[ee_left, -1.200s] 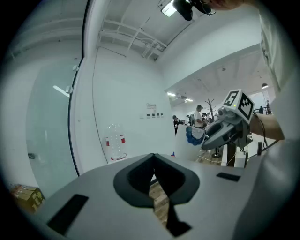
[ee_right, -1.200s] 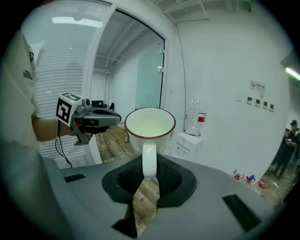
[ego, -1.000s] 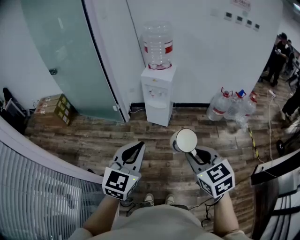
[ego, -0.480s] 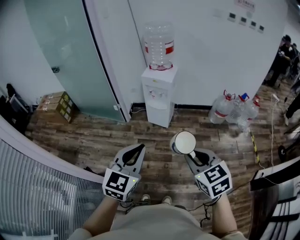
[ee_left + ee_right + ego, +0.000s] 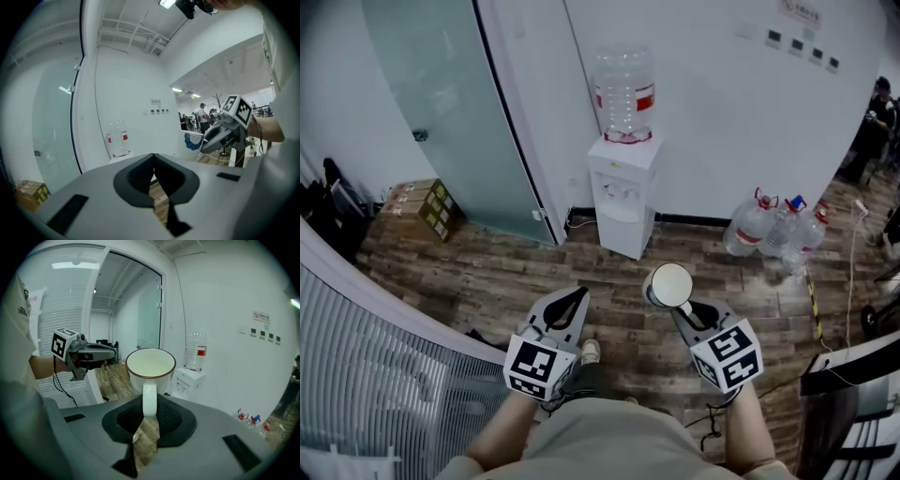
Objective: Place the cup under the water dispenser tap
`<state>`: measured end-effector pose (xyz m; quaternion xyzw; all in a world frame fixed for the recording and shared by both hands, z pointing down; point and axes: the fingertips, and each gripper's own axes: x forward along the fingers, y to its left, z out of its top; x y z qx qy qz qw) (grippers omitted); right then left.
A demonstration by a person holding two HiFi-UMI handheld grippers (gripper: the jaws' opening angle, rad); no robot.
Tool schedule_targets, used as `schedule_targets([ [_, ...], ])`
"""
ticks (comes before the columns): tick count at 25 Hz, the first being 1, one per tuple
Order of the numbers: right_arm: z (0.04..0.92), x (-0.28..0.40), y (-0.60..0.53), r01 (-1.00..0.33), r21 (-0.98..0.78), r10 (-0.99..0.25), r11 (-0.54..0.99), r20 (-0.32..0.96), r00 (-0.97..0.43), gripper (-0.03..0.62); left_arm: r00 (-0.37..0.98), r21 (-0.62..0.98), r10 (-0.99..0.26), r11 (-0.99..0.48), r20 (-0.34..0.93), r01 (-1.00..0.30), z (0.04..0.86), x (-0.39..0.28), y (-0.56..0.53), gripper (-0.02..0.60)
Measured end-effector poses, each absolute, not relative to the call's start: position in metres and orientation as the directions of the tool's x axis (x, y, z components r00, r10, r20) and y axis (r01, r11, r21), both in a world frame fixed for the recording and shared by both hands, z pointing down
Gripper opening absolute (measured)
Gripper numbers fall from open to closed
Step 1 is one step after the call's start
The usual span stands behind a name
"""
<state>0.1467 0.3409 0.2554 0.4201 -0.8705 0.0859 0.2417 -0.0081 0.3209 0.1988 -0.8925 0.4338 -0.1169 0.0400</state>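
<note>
The right hand-held gripper (image 5: 685, 309) is clenched on the handle of a white enamel cup (image 5: 671, 283) with a dark rim. In the right gripper view the two ribbed pads press the handle from either side (image 5: 149, 413), and the enamel cup (image 5: 150, 364) stands upright just past the jaw tips, mouth up and nothing visible inside. The left hand-held gripper (image 5: 572, 299) is held beside it, apart from the cup. In the left gripper view its jaws meet at the tips with nothing between them (image 5: 152, 161), and only floor shows through the slit below. Both are held out in front of the person, above a wood-plank floor (image 5: 497, 272). The water dispenser (image 5: 622, 202), a white cabinet against the white wall (image 5: 722, 122), stands well apart from the cup, further ahead. A clear water bottle (image 5: 624, 89) with a red label sits upside down on top of it. From the right gripper view the dispenser (image 5: 187, 380) shows to the right of the cup. To the dispenser's left is a frosted glass door (image 5: 450, 112), with a cardboard box (image 5: 422, 204) on the floor near it. To its right a cluster of spare bottles (image 5: 773, 225) stands by the wall.
</note>
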Motion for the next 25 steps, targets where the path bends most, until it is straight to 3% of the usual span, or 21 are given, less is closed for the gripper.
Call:
schedule_targets([
  [25,0.303,0.115,0.165,-0.769,0.022,-0.640,0.639,0.571,-0.515,0.067,0.625,-0.156,-0.753,-0.656,0.204,-0.739,0.235,-0.022,0.138,0.006],
])
